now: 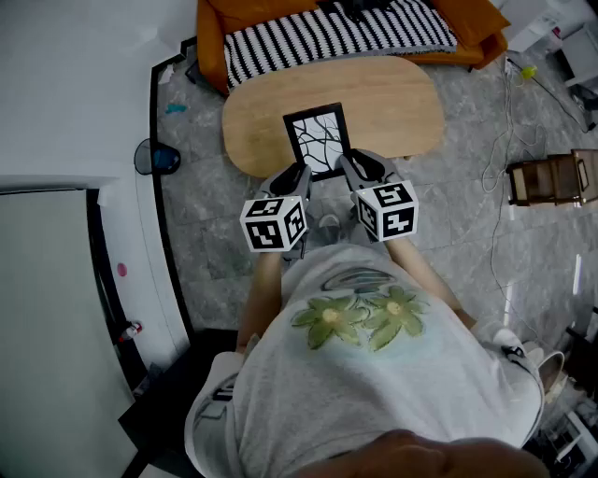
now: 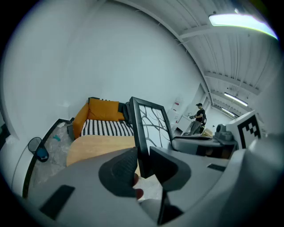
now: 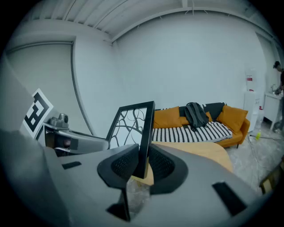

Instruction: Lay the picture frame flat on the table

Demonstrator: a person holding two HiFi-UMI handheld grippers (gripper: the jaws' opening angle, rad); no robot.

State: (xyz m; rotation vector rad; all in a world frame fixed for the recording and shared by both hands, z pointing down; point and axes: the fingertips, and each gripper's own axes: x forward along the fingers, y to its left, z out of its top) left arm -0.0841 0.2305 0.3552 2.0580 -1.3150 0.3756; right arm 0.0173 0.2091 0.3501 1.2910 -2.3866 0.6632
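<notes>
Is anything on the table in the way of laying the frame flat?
Nothing visible. The table shows bare wood around the picture frame, gripped at its sides by left tongs and right tongs.

The picture frame (image 1: 318, 140) is above the table (image 1: 397, 103), the sofa (image 1: 478, 28) behind.

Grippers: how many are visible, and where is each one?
2. The left gripper holds the picture frame by its left side and the right gripper holds its right side, both above the near edge of the wooden table. No other gripper shows.
</notes>
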